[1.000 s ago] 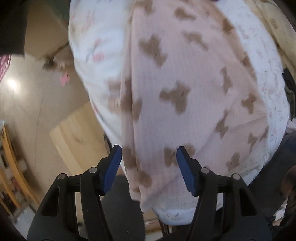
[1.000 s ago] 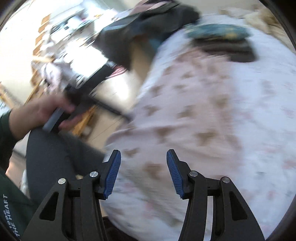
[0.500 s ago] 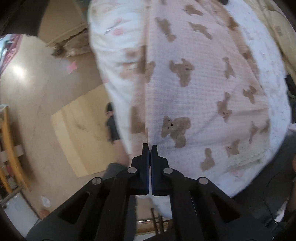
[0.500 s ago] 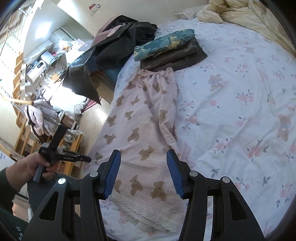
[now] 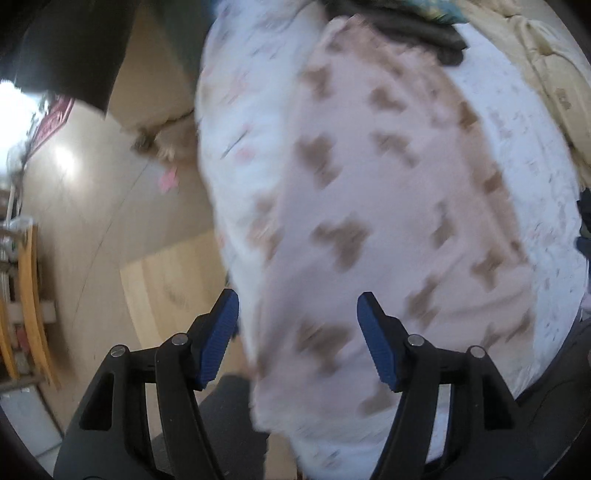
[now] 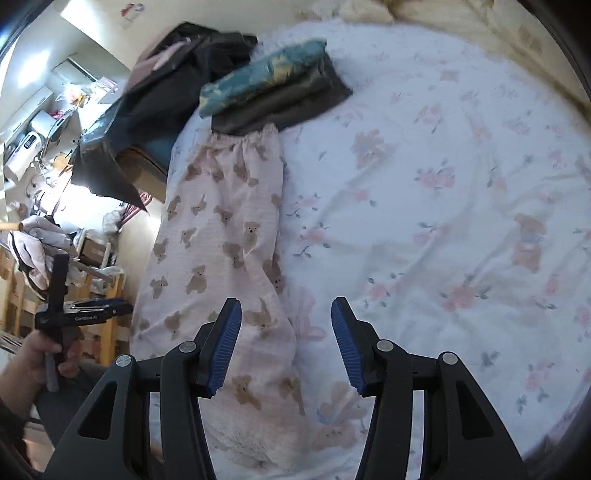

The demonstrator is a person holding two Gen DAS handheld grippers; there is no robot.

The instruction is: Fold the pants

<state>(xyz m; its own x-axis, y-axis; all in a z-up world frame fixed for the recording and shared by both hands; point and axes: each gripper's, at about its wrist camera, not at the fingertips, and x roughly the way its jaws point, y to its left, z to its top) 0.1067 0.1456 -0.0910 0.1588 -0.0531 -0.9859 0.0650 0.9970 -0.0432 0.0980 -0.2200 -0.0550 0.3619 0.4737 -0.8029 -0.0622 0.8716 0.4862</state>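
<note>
Pale pink pants with brown teddy bears (image 6: 218,251) lie lengthwise along the left edge of the bed, waistband at the far end, lace hem nearest me. In the blurred left wrist view the pants (image 5: 369,221) fill the middle. My left gripper (image 5: 297,332) is open and empty above the hem end near the bed's edge; it also shows in the right wrist view (image 6: 122,308), held off the bed's left side. My right gripper (image 6: 286,339) is open and empty above the pants' right edge near the hem.
The bed has a white floral sheet (image 6: 443,221). A folded stack of dark and teal clothes (image 6: 273,88) lies beyond the waistband. A cream duvet (image 6: 480,22) is at the far end. Dark clothes (image 6: 166,85) pile left. Wooden floor (image 5: 74,221) lies below.
My left gripper was shut half a second ago and has now opened. The right gripper has stayed open and has moved a little to the right, over the pants' right edge.
</note>
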